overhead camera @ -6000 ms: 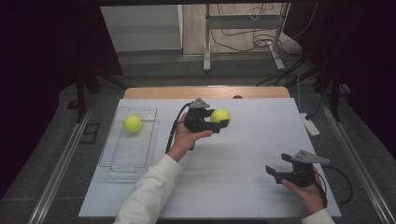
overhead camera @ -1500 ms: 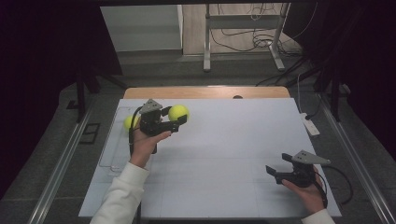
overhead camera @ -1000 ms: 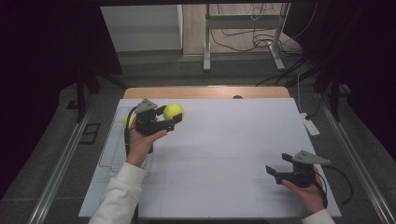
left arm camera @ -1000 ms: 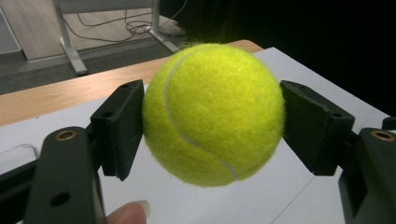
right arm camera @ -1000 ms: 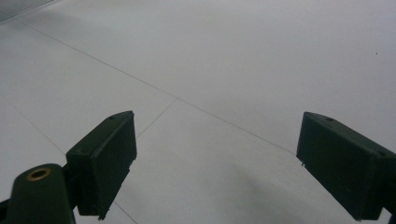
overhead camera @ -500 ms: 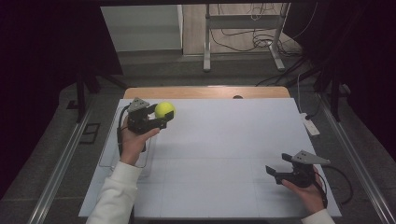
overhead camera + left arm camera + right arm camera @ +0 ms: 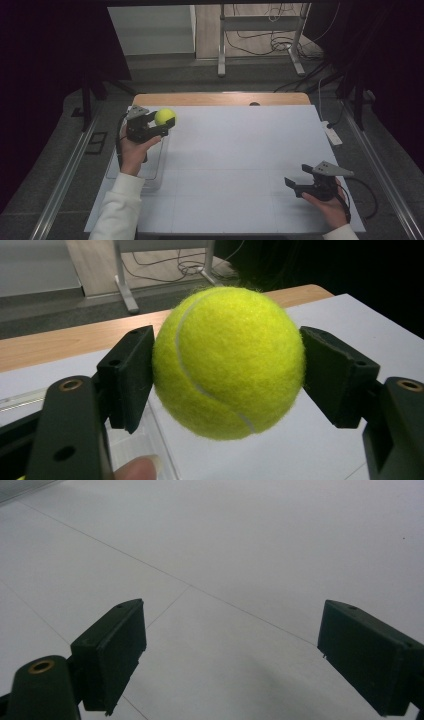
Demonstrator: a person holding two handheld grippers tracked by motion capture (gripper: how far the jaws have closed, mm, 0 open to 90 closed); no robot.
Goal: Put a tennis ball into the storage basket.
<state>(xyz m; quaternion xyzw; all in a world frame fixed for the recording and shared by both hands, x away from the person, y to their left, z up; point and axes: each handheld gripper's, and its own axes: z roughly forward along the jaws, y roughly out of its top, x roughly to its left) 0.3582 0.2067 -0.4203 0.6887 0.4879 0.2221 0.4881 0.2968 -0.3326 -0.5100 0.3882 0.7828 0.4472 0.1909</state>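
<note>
A yellow tennis ball (image 7: 164,115) hangs above the table's back left, and my left gripper (image 7: 166,120) is shut on it. In the left gripper view the ball (image 7: 227,360) bulges between the two black pads (image 7: 127,375), which press on its sides. Gripper and ball hover over the far end of a clear plastic tray (image 7: 150,172), whose far end the hand covers. My right gripper (image 7: 298,176) rests low at the front right. In the right gripper view its jaws (image 7: 235,660) stand wide open over bare white table with nothing between them.
A white sheet (image 7: 240,150) covers the table, with a wooden strip (image 7: 220,98) along the far edge. A small white block with a cable (image 7: 331,134) lies at the right edge. Metal stand legs (image 7: 220,55) and cables are on the floor beyond.
My left hand has carried the ball leftward, from the table's middle to above the tray. The right gripper has stayed still and open.
</note>
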